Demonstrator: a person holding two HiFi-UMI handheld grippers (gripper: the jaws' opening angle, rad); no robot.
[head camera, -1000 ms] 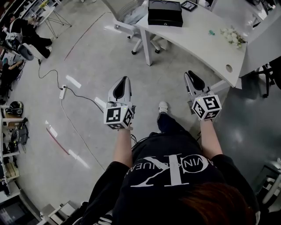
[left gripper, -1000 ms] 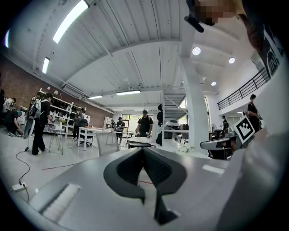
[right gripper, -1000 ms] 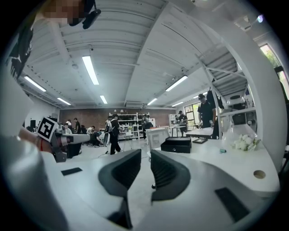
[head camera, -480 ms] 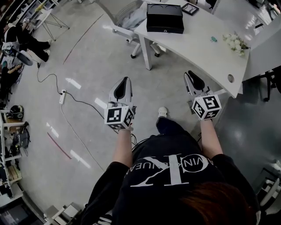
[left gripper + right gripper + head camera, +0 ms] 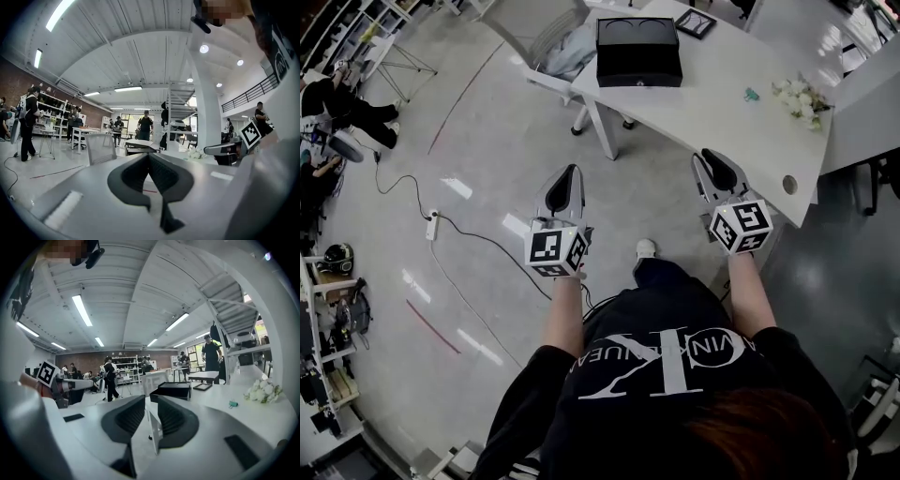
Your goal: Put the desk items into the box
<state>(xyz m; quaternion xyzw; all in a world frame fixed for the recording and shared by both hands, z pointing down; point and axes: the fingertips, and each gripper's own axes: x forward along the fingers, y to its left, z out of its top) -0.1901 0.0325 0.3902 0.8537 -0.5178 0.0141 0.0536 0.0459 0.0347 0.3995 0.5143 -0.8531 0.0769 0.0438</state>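
Note:
A black box [image 5: 639, 52] with its lid open lies on the white desk [image 5: 712, 103]. Near it are a small picture frame [image 5: 696, 21], a green clip [image 5: 752, 94] and a bunch of white flowers [image 5: 797, 94]. Both grippers hang over the floor, short of the desk and holding nothing. The left gripper [image 5: 569, 176] is shut, its pads meeting at the tip [image 5: 149, 155]. A narrow gap shows between the jaws of the right gripper [image 5: 711, 159] [image 5: 151, 398]. Past them are the box [image 5: 171, 391], frame [image 5: 202, 386], clip [image 5: 233, 404] and flowers [image 5: 262, 391].
A white chair [image 5: 553, 42] with cloth on it stands left of the desk. A power strip and cable [image 5: 431, 225] lie on the floor at the left. People sit by shelving at the far left [image 5: 342, 89]. The desk leg [image 5: 602, 131] is ahead.
The desk and box have slid lower and leftward in the head view, so they are closer. Both grippers keep their pose and the same jaw positions.

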